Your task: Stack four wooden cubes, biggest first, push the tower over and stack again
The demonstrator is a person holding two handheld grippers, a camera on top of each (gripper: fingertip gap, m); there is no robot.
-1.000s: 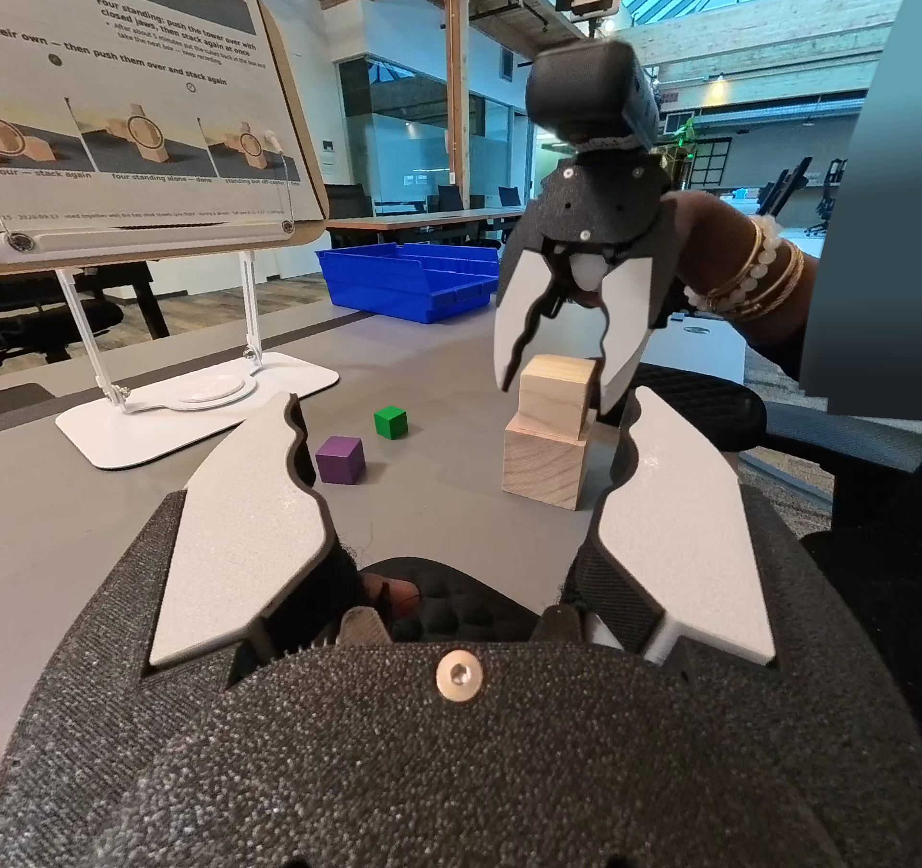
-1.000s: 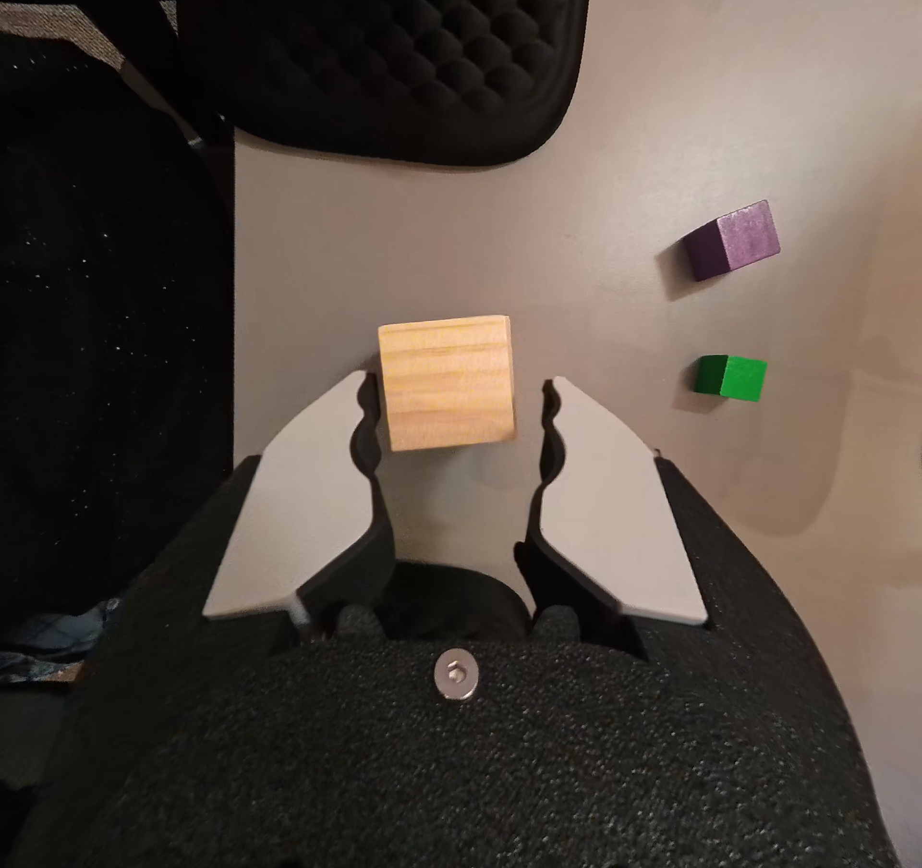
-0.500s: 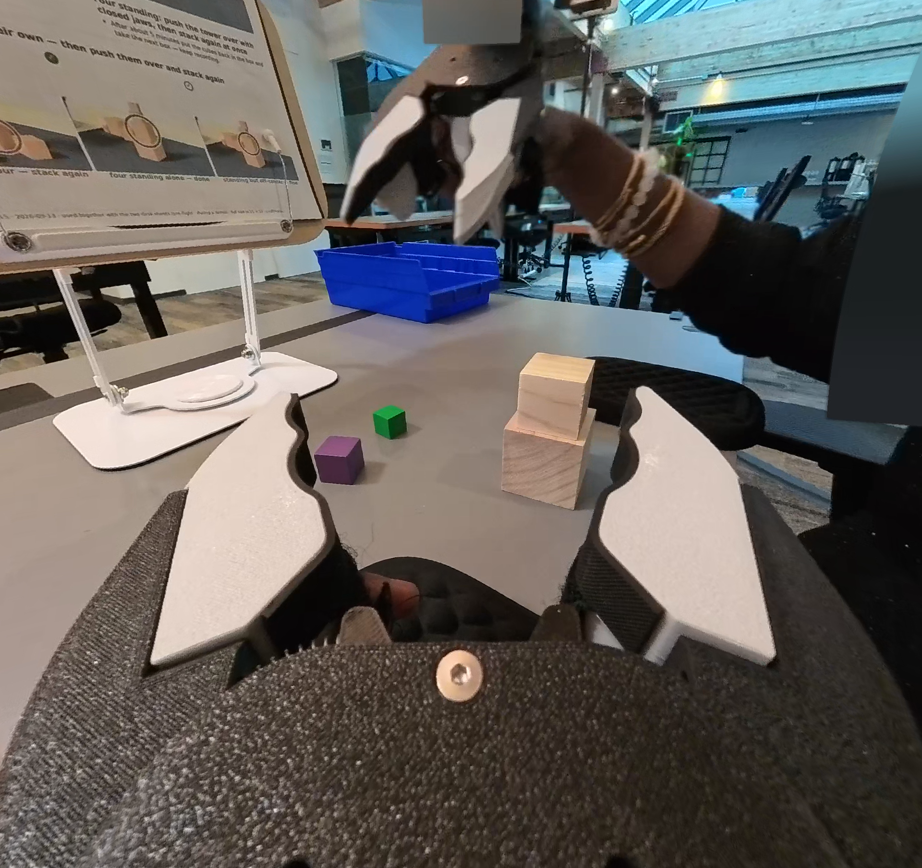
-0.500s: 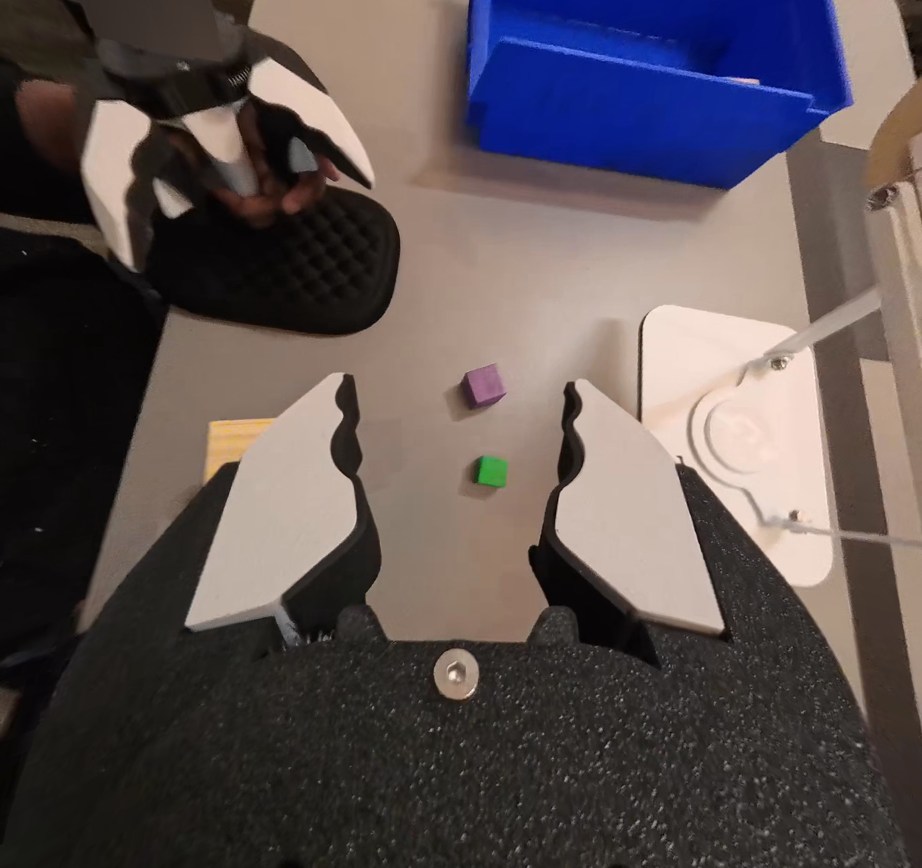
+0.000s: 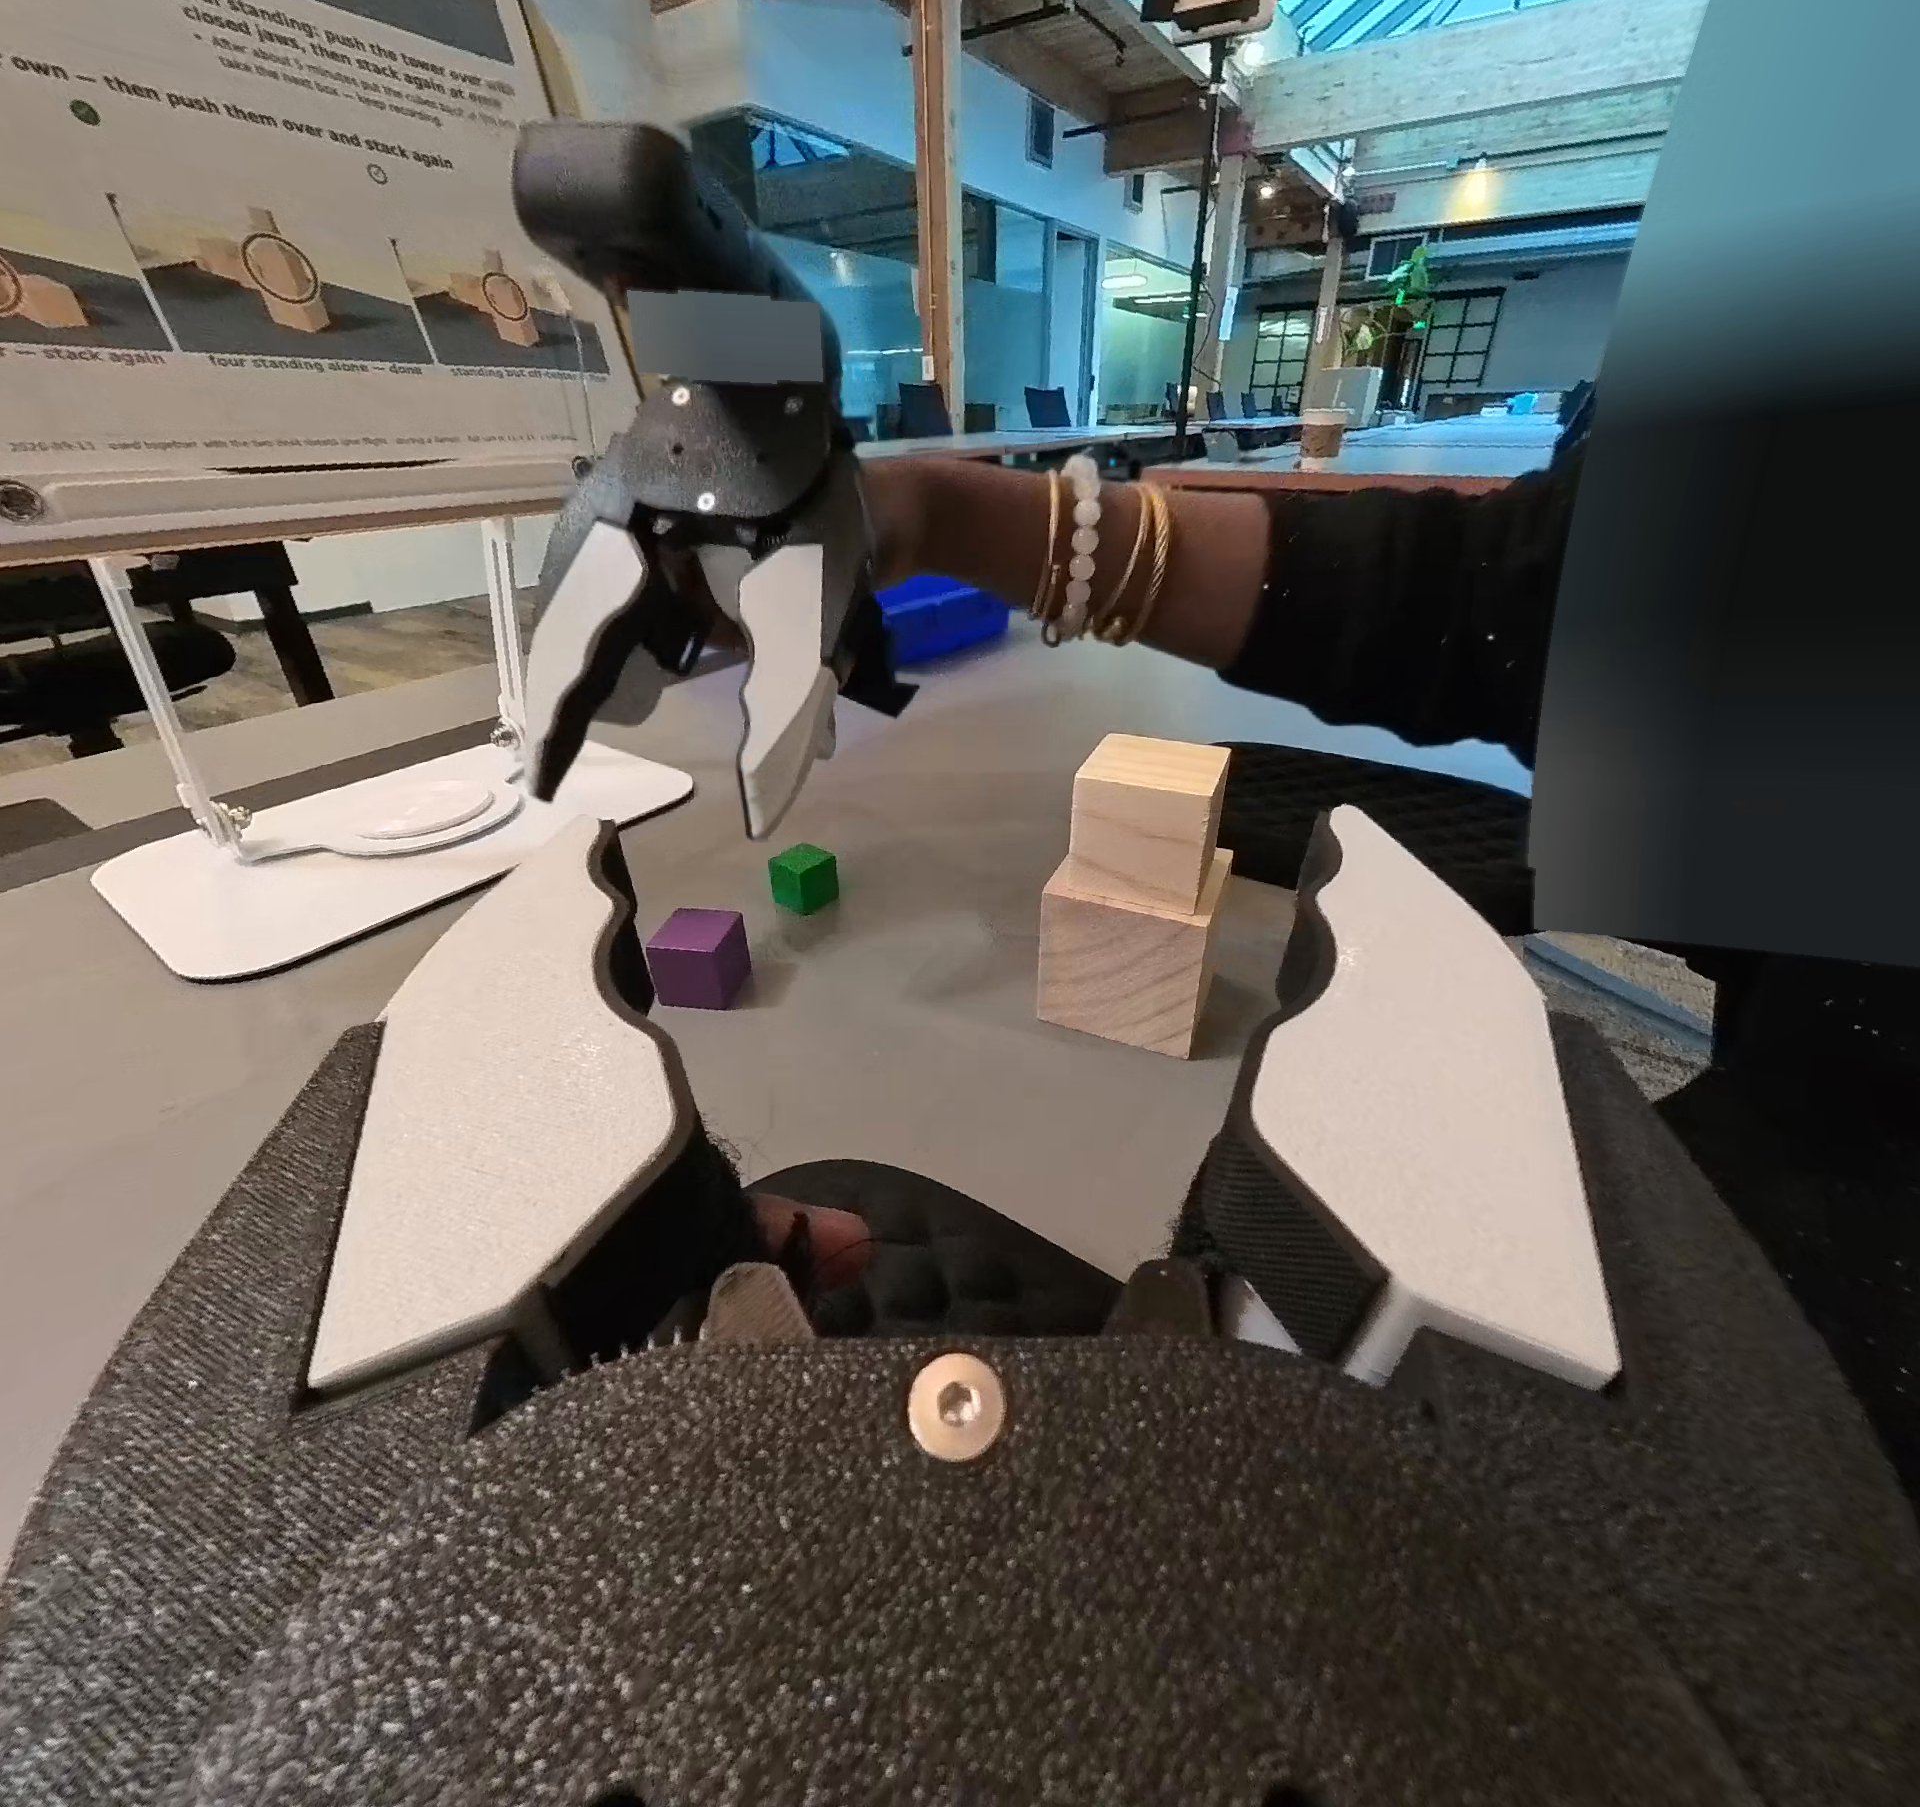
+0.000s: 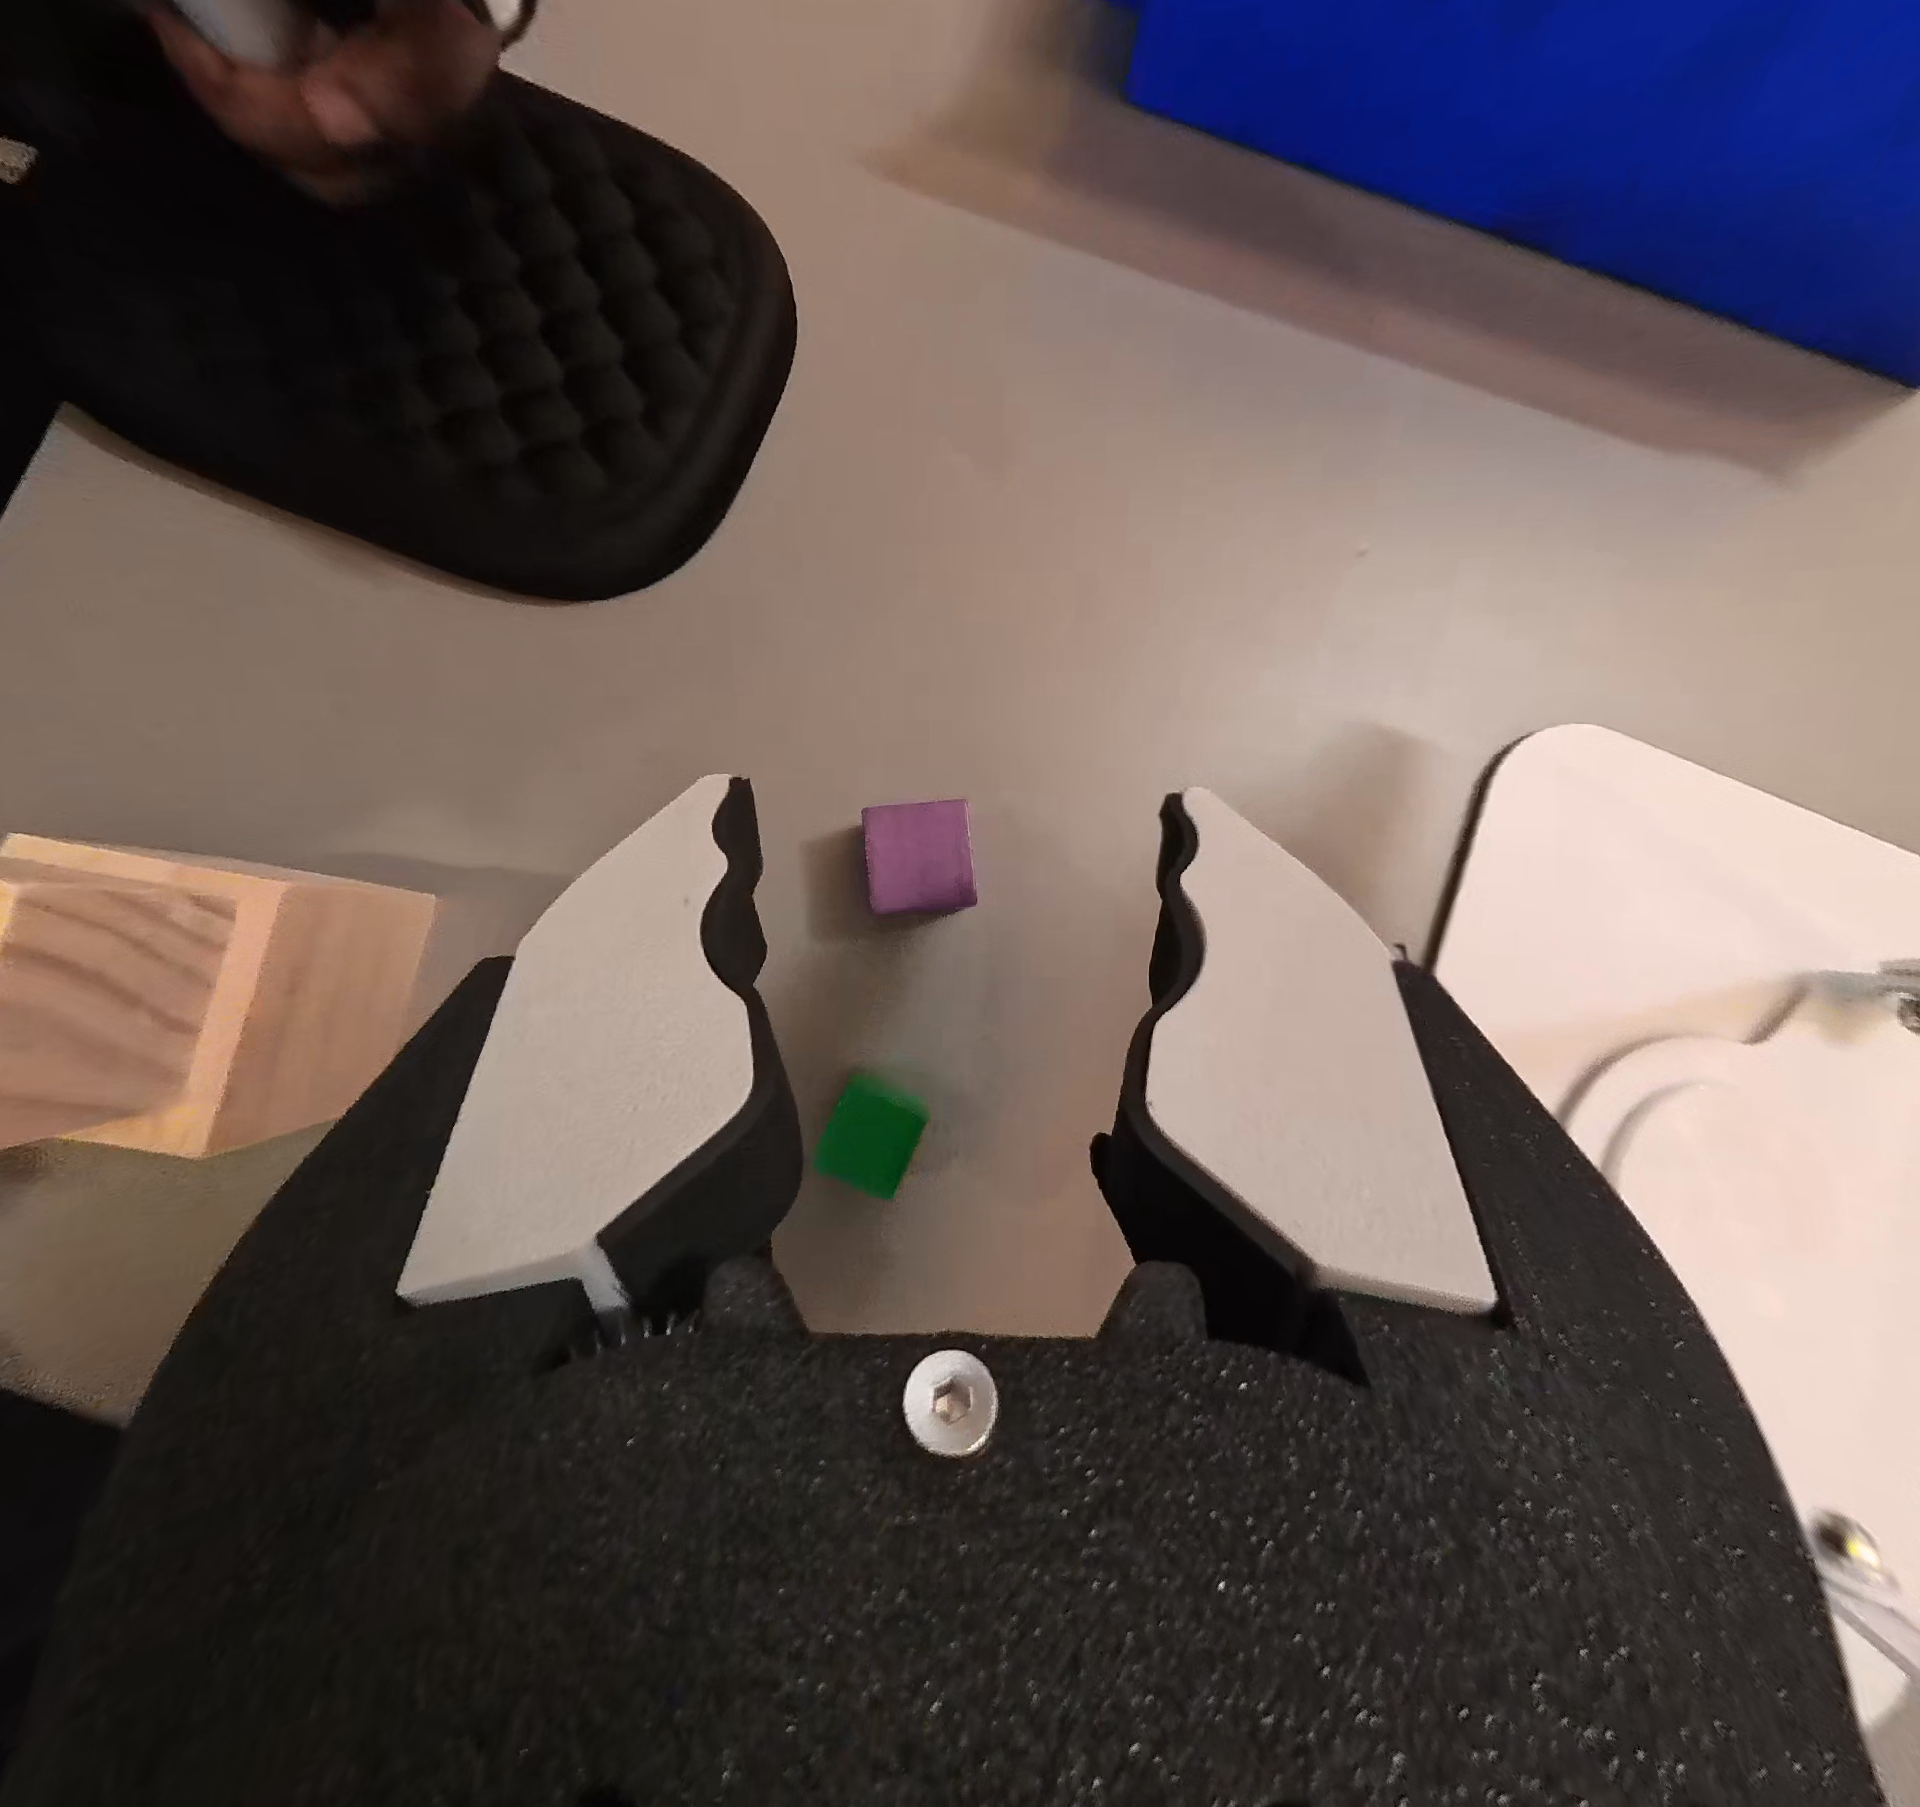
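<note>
Two pale bare-wood blocks (image 5: 1132, 905) with visible grain; matt painted purple cube (image 5: 697, 957); glossy blue plastic bin (image 6: 1538, 95)

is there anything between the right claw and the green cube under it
Nothing visible. The right claw hangs open and empty above the grey table, with only air between its fingertips and the green cube just below. The purple cube sits apart beside it, and the two stacked wooden blocks stand off to the side.

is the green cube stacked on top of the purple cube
No, the green cube sits on the table beside the purple cube, apart from it.
</note>
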